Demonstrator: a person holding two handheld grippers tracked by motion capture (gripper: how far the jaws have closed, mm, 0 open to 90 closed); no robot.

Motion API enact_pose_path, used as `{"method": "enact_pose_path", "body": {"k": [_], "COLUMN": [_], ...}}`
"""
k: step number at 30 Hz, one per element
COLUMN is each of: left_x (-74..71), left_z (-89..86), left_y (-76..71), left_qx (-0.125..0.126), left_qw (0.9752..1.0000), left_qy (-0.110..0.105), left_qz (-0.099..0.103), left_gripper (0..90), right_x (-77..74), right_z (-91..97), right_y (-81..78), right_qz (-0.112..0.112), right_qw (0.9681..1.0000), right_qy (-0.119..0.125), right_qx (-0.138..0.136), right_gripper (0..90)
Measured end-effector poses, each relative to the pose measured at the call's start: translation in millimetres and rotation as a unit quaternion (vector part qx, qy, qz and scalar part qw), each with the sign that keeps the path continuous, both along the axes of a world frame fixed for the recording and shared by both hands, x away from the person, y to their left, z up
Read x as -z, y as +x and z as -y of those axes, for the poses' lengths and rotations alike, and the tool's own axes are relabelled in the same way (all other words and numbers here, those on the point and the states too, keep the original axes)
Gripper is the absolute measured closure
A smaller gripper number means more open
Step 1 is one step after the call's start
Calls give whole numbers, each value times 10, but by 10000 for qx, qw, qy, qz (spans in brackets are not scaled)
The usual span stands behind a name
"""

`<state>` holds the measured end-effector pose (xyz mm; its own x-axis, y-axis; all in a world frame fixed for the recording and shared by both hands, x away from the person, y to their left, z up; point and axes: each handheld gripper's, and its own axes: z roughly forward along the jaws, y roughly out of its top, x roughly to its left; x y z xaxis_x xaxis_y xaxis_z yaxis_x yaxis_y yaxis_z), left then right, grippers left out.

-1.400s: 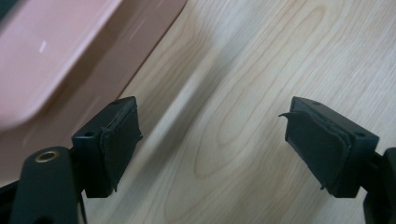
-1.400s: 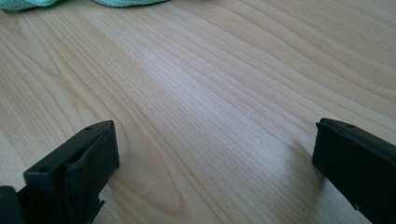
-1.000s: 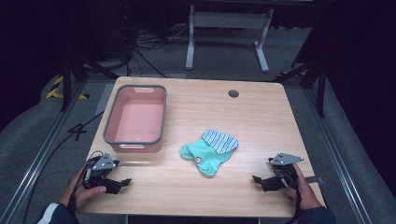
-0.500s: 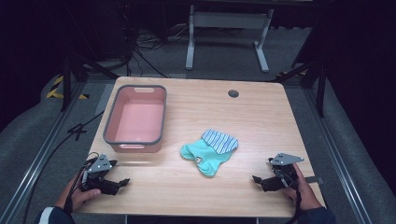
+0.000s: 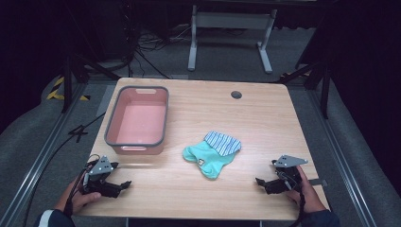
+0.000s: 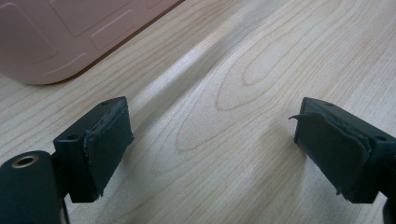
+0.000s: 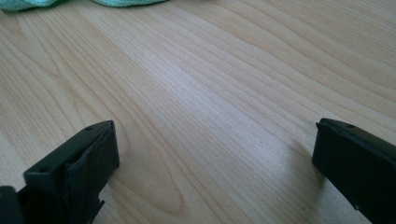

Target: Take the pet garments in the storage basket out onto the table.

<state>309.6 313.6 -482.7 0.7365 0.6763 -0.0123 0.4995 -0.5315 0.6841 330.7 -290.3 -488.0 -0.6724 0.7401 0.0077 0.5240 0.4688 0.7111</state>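
A: The right gripper [image 5: 263,182] sits at the lower right of the high view, jaws spread wide and empty, resting low over the table [image 5: 265,118]. The left gripper [image 5: 124,185] is at the lower left, jaws spread too, with nothing between them.

B: And the socks?

A: The socks [image 5: 213,152] lie in a small heap just right of the frame's centre, well apart from both grippers. A mint one is underneath and a striped one [image 5: 224,142] is folded over its upper right part.

B: Which way do they point?

A: The heap's long axis runs on a diagonal, from the striped end at upper right down to the mint toe end at lower centre. The mint sock also spreads a lobe toward the left. In the right gripper view its edge [image 7: 56,3] peeks in at the top left.

B: What could go wrong?

A: My guess is that a pinch on the overlap would lift both socks at once, or only the striped one, leaving the mint one dragging. A pinch too shallow on soft cloth may slip off. Coming in flat, the jaws could push the heap along the wood instead of gripping it.

B: And farther out?

A: The pink bin [image 5: 138,121] stands at the upper left, just left of the socks; a low carry could snag its rim.
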Motion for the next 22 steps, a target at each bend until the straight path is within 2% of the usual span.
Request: {"method": "enact_pose_path", "body": {"k": [22], "left_x": [0], "left_z": [10], "left_y": [12], "left_qx": [-14], "left_qw": [10000], "left_qy": [26], "left_qz": [-9], "left_gripper": [93], "right_x": [0], "right_z": [0], "right_y": [0], "right_qz": [-1], "right_qw": [10000], "right_qy": [1], "right_qx": [-1], "right_gripper": [7]}}
